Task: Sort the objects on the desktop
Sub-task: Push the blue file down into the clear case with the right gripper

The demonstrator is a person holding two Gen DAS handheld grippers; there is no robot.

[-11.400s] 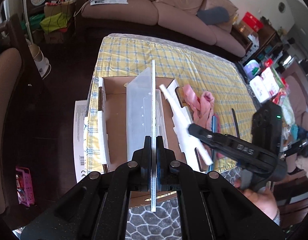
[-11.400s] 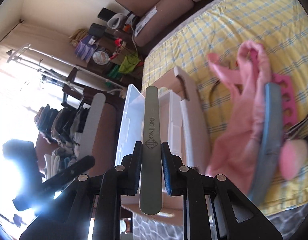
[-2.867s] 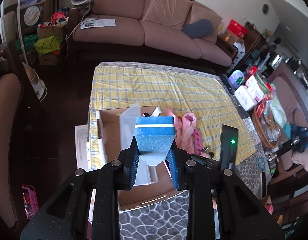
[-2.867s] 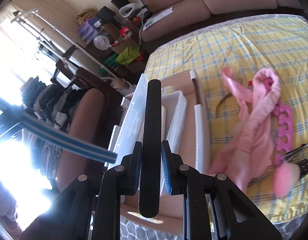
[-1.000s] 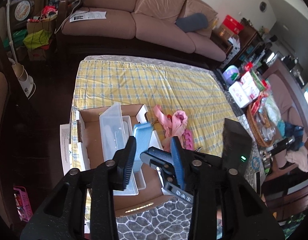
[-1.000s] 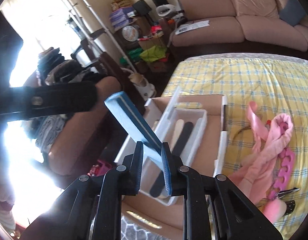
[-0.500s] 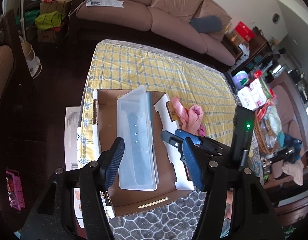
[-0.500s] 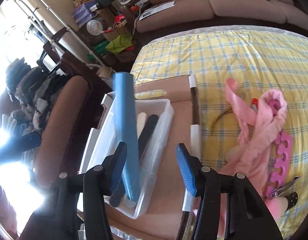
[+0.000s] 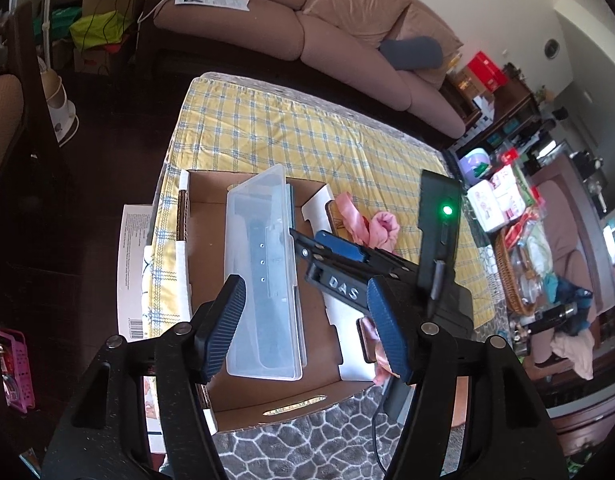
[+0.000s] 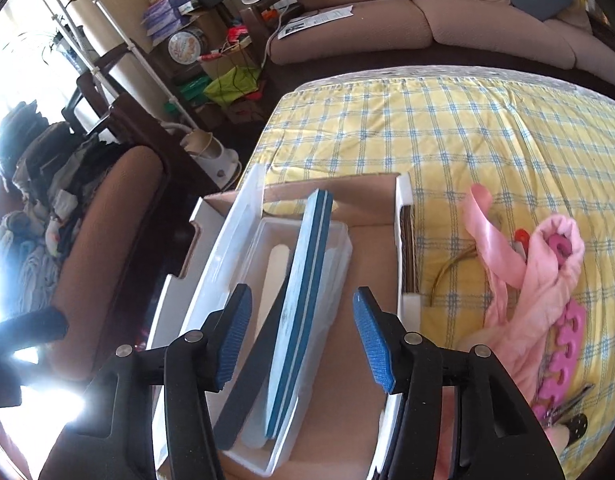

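The blue buffer (image 10: 303,304) lies in the clear case (image 10: 339,248) inside the cardboard box (image 10: 371,256). Your right gripper (image 10: 303,336) stands spread and empty; your left gripper (image 9: 307,324) is opening, nothing between its jaws. Lift both clear before touching the lid (image 9: 259,240).

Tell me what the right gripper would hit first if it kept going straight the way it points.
Most likely the blue buffer lying in the clear case; it sits dead ahead between the open jaws of the right gripper, though depth is unclear.
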